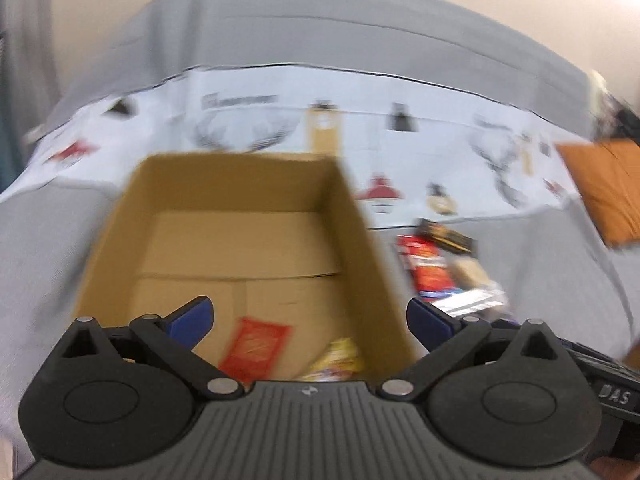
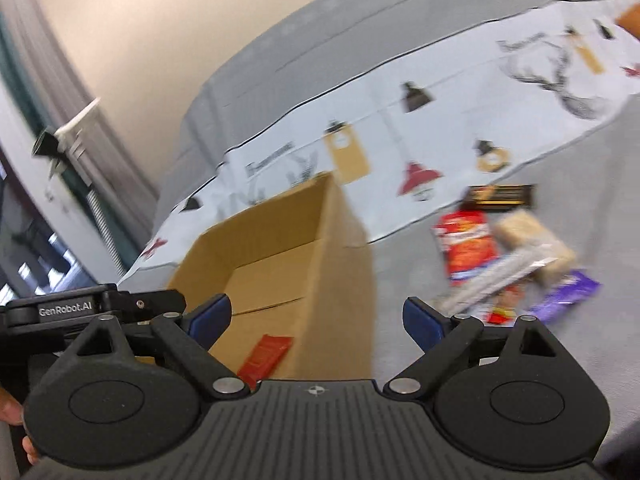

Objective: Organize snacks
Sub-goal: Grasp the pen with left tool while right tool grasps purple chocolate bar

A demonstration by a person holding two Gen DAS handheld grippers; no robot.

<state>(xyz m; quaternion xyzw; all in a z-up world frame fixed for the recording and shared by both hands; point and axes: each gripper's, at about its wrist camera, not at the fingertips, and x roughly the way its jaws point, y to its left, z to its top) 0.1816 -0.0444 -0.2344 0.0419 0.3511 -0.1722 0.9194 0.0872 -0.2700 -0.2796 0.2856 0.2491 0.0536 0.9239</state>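
Left gripper: fingers spread wide, nothing between them, hovering over the near end of the cardboard box. Right gripper: fingers also released, empty, over the box's right wall. In the box, near end: a red packet and a yellow packet, side by side. Right of the box, on the grey cover, the snack pile: red bag, black bar, beige pack, purple wrapper. Far side: printed white cloth. Both views blurred.
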